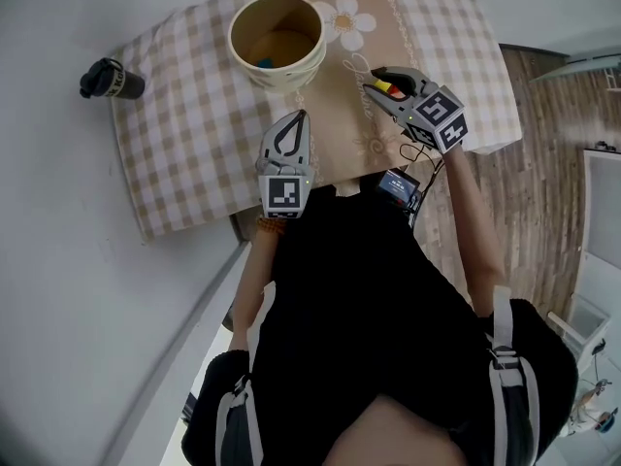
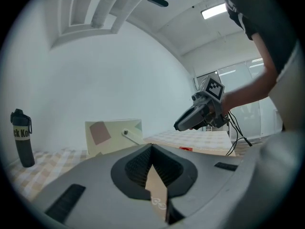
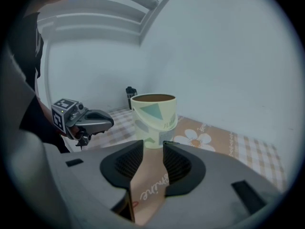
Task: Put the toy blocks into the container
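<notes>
Right gripper (image 1: 375,80) hangs with jaws apart over the blocks (image 1: 391,89), red and yellow, seemingly not yet touching. Straddle one block squarely, squeeze, then lift well clear of the container (image 1: 287,78) rim. Left gripper (image 1: 301,116) idles, jaws together, empty.

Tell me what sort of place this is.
Probably a plain indoor room, perhaps a home or lab: a checked tablecloth, wood-plank floor and a ceiling strip light.
</notes>
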A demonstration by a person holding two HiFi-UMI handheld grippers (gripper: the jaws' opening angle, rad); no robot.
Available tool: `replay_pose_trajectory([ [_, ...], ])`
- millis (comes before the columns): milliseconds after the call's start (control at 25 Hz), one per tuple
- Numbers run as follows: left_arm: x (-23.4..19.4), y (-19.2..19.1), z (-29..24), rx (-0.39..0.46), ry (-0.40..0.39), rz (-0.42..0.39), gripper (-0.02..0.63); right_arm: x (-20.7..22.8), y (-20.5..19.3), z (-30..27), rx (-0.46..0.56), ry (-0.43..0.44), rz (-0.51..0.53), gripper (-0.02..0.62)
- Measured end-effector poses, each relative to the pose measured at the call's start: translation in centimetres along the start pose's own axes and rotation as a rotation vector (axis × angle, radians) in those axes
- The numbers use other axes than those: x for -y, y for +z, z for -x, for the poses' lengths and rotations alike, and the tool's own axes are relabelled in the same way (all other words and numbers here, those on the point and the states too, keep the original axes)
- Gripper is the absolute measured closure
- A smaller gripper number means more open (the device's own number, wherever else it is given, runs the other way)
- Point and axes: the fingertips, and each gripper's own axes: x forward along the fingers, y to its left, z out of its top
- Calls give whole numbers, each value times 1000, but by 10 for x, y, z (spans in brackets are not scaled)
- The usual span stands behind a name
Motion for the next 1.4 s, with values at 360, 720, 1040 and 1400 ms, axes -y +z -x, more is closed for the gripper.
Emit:
replay_pose_trajectory([
  [360,14,0,-8,6,-41,-3,594,-10,-49,3,-78,-13,-27,459],
  [720,20,-4,-10,-1,-58,-3,594,-16,-82,3,-144,-15,-30,459],
  [1040,22,-4,-12,-3,-64,3,594,-11,-88,3,-168,-32,-21,459],
  [1400,17,-7,-12,-8,-52,8,594,14,-99,0,-247,-113,57,459],
])
